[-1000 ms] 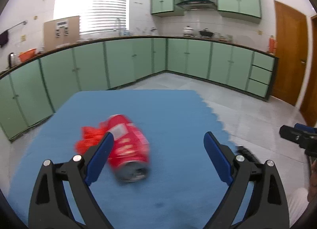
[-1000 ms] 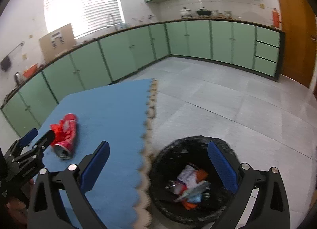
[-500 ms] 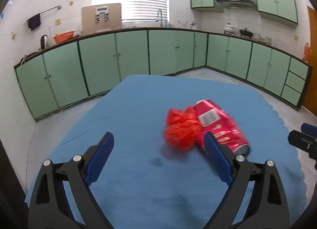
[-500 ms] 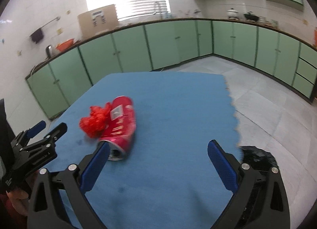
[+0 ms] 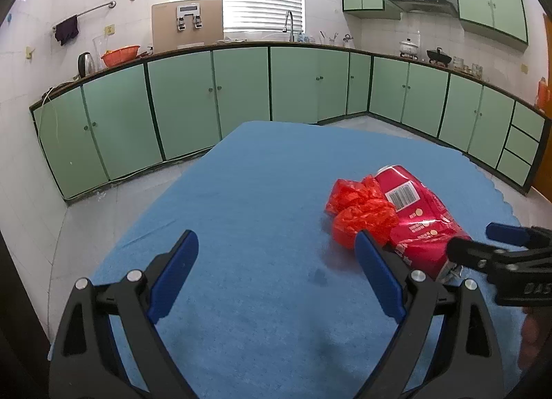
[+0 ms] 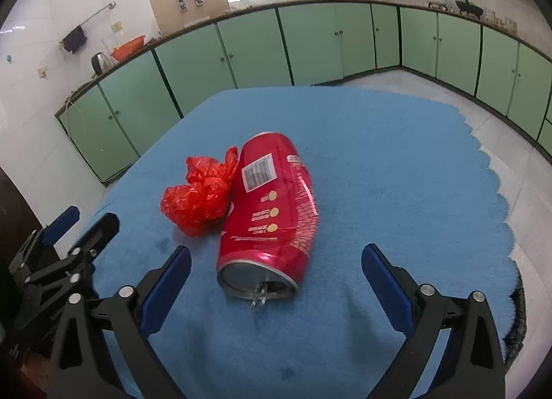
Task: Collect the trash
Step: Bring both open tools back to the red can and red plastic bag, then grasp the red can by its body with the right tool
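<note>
Lying open-end toward the spread, empty right gripper (image 6: 276, 269), the dented red can (image 6: 272, 212) rests on the blue mat (image 6: 396, 164), touching a crumpled red plastic bag (image 6: 198, 200). Closing on its rounded side risks rolling it. Left gripper (image 5: 276, 262) also spread, empty.

Red soda can (image 6: 272, 212) with white barcode label; crumpled red plastic bag (image 6: 198, 204); blue foam mat (image 6: 379, 164); pale green cabinets (image 5: 207, 102).

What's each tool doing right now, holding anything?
Left tool: open, empty, over blue mat.
Right tool: open, empty, red can ahead between its fingers.
</note>
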The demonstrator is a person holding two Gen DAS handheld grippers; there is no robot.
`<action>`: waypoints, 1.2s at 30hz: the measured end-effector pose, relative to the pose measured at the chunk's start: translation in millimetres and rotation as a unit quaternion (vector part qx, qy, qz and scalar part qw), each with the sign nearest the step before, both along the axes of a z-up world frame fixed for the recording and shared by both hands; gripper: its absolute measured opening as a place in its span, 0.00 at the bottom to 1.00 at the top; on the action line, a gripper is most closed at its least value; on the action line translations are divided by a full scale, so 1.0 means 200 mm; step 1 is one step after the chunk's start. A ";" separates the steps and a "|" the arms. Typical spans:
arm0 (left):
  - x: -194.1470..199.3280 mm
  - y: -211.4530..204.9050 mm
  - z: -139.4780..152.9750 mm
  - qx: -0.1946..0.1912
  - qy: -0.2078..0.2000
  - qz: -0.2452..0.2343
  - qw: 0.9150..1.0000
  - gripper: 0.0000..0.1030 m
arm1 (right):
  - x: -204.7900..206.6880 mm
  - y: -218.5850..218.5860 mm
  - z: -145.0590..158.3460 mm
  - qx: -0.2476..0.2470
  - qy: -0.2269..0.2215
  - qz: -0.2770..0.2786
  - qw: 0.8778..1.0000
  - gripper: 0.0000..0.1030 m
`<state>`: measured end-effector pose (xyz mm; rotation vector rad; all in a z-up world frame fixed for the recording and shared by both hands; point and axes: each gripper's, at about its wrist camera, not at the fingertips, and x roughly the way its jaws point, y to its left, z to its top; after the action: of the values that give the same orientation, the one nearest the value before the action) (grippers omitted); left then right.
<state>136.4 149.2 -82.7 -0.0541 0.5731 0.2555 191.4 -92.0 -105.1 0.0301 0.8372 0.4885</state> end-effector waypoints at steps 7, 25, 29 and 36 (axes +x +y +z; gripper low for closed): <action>0.01 0.02 0.00 -0.005 -0.001 0.001 1.000 0.86 | 0.06 0.07 -0.05 -0.009 0.011 -0.001 1.000 0.94; 0.04 0.06 -0.01 -0.015 0.000 0.001 1.000 0.86 | 0.13 0.04 -0.12 0.006 0.061 0.024 0.998 0.54; 0.05 0.03 -0.02 -0.020 0.002 -0.007 1.000 0.86 | 0.07 -0.01 -0.11 -0.004 0.060 0.025 0.998 0.54; 0.10 -0.06 -0.03 -0.039 0.008 -0.034 0.999 0.86 | 0.00 -0.19 -0.10 -0.010 0.058 -0.021 0.998 0.54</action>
<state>157.0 137.0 -88.8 -0.1084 0.6004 0.1678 190.5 -129.9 -124.8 0.0584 0.9538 0.4424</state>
